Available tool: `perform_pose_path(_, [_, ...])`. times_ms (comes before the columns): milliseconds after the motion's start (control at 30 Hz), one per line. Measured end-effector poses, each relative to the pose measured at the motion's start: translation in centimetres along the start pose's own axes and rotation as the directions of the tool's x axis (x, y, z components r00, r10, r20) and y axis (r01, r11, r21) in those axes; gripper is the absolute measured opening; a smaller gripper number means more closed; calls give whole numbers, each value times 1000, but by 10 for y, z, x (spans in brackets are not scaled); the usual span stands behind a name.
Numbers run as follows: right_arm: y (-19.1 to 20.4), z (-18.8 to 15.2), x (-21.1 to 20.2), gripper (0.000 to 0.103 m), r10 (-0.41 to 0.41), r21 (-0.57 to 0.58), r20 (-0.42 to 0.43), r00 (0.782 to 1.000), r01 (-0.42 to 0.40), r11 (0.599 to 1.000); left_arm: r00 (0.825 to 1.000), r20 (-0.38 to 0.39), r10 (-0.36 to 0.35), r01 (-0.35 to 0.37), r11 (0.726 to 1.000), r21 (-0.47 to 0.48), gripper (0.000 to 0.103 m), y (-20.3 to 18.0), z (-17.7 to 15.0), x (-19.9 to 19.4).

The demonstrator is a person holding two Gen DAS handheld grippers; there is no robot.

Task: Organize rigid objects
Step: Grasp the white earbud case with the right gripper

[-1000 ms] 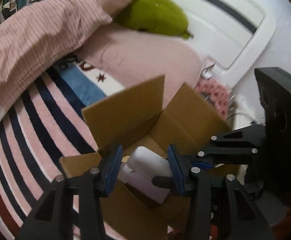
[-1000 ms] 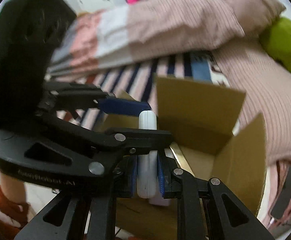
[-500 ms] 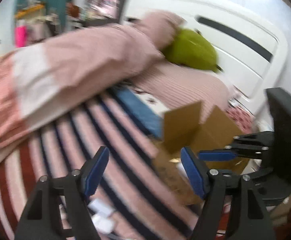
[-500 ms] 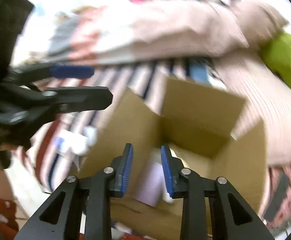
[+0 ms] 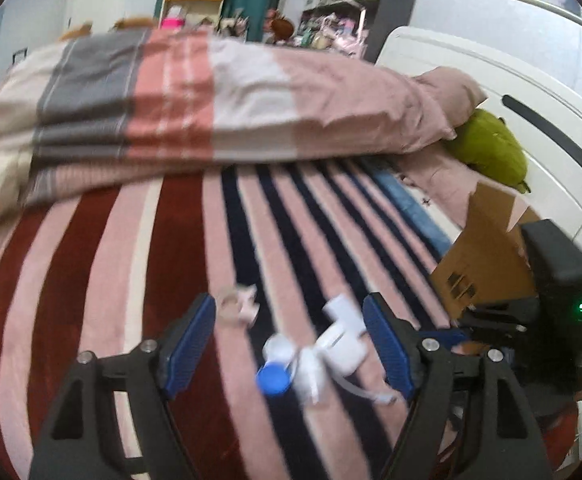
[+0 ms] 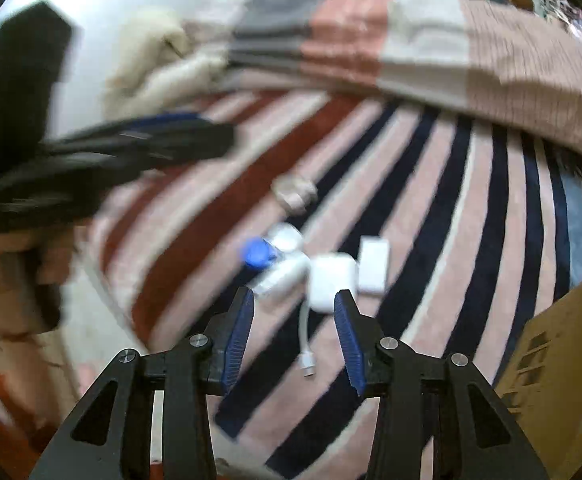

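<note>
A small pile of white rigid things lies on the striped bedspread: a square white charger (image 6: 333,282) with a cable, a flat white box (image 6: 373,266), and a bottle with a blue cap (image 6: 257,252). The pile also shows in the left wrist view, with the charger (image 5: 341,342) and blue cap (image 5: 273,380). A pinkish ring-shaped item (image 5: 237,304) lies beyond. My left gripper (image 5: 289,346) is open and empty above the pile. My right gripper (image 6: 295,336) is open and empty just short of the charger. The cardboard box (image 5: 479,264) stands at the right.
A folded striped quilt (image 5: 211,108) lies across the bed behind. A green plush toy (image 5: 491,152) rests by the white headboard (image 5: 531,120). The box's side (image 6: 551,380) fills the right wrist view's lower right. The other gripper's body (image 6: 91,168) shows at left.
The right gripper let go of the white item into the box and opened. Both grippers swung left, away from the box, to above the pile on the bedspread.
</note>
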State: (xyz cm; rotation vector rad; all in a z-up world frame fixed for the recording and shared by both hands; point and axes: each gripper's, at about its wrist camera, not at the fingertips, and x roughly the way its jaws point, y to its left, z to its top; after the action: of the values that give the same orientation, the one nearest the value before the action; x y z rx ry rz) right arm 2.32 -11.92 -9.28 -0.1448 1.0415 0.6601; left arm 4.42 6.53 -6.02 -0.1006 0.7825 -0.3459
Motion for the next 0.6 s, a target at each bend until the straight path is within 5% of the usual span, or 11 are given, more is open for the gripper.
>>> perform_pose_path(133, [-8, -1, 45, 49, -59, 12, -25, 998, 59, 998, 1000, -9, -24, 23, 999, -39, 73, 11, -18, 4])
perform_pose_path(333, [-9, 5, 80, 45, -154, -10, -94, 984, 153, 988, 1000, -18, -19, 18, 999, -49, 73, 12, -24, 8])
perform_pose_path(367, [-9, 6, 82, 39, -160, -10, -89, 983, 160, 987, 999, -18, -26, 25, 998, -53, 73, 12, -22, 8])
perform_pose_path(600, [-7, 6, 52, 39, -141, -33, -13, 990, 140, 990, 995, -23, -99, 99, 995, 3, 73, -10, -8, 7])
